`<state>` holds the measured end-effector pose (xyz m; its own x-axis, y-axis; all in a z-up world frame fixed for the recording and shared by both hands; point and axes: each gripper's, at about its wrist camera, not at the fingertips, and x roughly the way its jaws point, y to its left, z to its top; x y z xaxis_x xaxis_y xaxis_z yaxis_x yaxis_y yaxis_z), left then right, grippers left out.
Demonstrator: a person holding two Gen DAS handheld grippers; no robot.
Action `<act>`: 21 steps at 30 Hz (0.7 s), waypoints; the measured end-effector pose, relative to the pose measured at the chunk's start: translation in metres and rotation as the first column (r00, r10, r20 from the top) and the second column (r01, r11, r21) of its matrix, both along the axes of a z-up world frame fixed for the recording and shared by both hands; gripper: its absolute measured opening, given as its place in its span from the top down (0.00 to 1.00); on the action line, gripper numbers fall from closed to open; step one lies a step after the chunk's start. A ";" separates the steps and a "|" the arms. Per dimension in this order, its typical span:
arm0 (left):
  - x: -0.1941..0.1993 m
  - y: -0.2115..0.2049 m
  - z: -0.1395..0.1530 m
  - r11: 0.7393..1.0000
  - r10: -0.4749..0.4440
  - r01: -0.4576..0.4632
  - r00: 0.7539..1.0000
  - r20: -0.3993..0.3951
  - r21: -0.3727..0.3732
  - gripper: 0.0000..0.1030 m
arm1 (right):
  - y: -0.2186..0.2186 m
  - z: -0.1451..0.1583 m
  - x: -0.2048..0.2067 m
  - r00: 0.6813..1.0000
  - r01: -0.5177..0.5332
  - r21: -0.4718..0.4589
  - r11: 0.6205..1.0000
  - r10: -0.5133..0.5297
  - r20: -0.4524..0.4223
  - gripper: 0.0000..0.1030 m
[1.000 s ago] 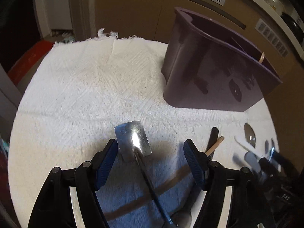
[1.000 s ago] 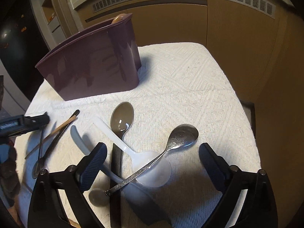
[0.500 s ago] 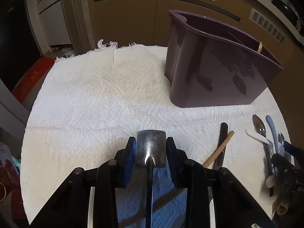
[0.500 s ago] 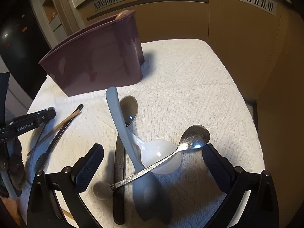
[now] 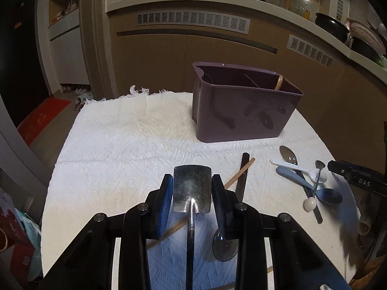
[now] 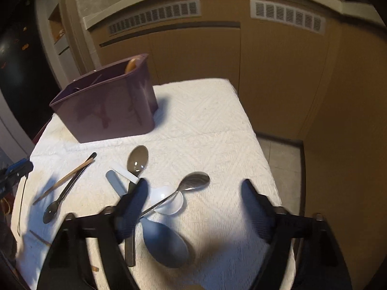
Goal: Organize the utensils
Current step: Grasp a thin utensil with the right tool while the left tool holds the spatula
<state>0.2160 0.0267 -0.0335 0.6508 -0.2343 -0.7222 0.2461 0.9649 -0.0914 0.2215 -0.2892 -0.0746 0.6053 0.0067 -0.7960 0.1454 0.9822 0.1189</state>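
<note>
Left tool (image 5: 192,193) raised, pinching metal spatula (image 5: 192,191); right tool (image 6: 194,191) closing, empty; only right view shows floor.

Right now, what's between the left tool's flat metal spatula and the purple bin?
Left wrist view: only bare white towel between the flat metal spatula, clamped in the left tool, and the purple plastic utensil bin.

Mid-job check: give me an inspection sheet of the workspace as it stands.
Surface: white textured cloth covers table.
Job's things: purple plastic utensil caddy upright; flat metal spatula; crossed spoon pile; chopsticks.
Clutter: nothing seen.
Grippers: left gripper clamps spatula blade; right gripper closing, no utensil pressed between its pads.
Cables: nothing seen.
Surroundings: brown vented cabinets; red floor mat.
</note>
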 end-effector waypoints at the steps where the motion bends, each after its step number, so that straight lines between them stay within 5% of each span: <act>1: -0.001 0.001 -0.003 1.000 -0.001 0.001 1.000 -0.001 -0.004 0.72 | -0.001 -0.004 0.003 1.000 0.009 0.023 1.000 -0.009 -0.025 0.46; 3: -0.002 0.006 -0.007 1.000 0.000 0.000 1.000 -0.006 -0.015 0.72 | -0.002 -0.012 0.009 0.997 0.026 0.061 0.998 -0.022 -0.069 0.57; 6: -0.001 0.013 -0.009 0.999 0.012 -0.012 1.000 -0.017 -0.032 0.72 | -0.001 -0.024 0.023 0.991 0.065 0.081 0.995 -0.055 -0.124 0.57; 16: 0.003 0.027 -0.015 0.997 0.012 -0.015 0.999 -0.040 -0.079 0.72 | 0.035 -0.034 0.052 0.992 -0.033 -0.153 0.988 0.014 -0.125 0.59; 21: 0.004 0.026 -0.016 0.997 0.008 -0.012 0.999 -0.047 -0.079 0.72 | 0.047 -0.033 0.051 0.989 -0.108 -0.186 0.977 0.088 -0.115 0.84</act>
<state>0.2197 0.0528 -0.0497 0.6193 -0.2861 -0.7312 0.2301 0.9565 -0.1793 0.2728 -0.2426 -0.1075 0.5216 -0.0969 -0.8477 0.0490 0.9953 -0.0836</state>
